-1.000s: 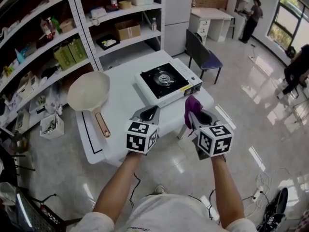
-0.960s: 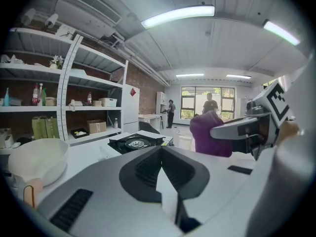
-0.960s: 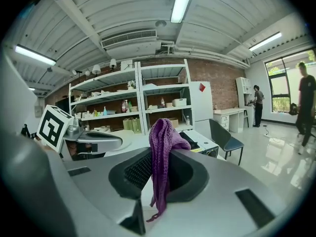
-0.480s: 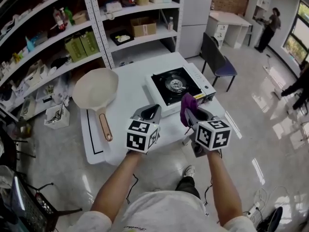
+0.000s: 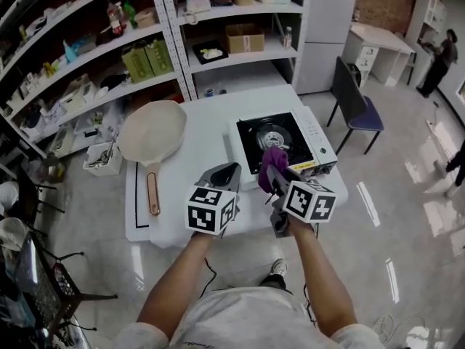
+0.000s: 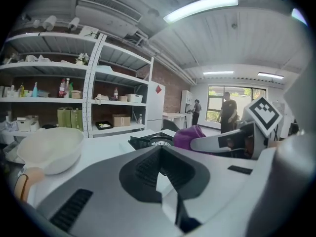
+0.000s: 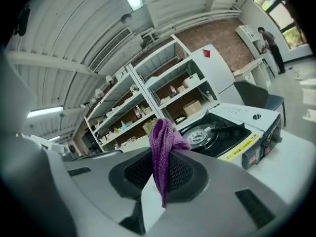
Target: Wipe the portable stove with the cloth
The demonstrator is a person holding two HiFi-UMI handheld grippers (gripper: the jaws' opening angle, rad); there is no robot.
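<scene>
A white portable stove (image 5: 316,138) with a black top and round burner (image 5: 274,134) stands at the right of the white table (image 5: 203,144). My right gripper (image 5: 270,174) is shut on a purple cloth (image 5: 272,160), held just in front of the stove's near edge. The cloth (image 7: 164,149) sticks up from between the jaws, with the stove (image 7: 232,132) beyond it. My left gripper (image 5: 224,174) is shut and holds nothing, over the table's front, left of the stove. From the left gripper view the cloth (image 6: 186,136) and stove (image 6: 154,141) show ahead.
A cream pan (image 5: 152,131) with a copper handle (image 5: 152,193) lies at the table's left. Metal shelves (image 5: 182,42) with boxes and bottles stand behind the table. A dark chair (image 5: 357,106) is at the right. People (image 5: 440,51) stand far off on the shiny floor.
The head view has shifted, so the table and stove now sit nearer the centre. The cloth in my right gripper has come closer to the stove's front edge. Both grippers stay shut.
</scene>
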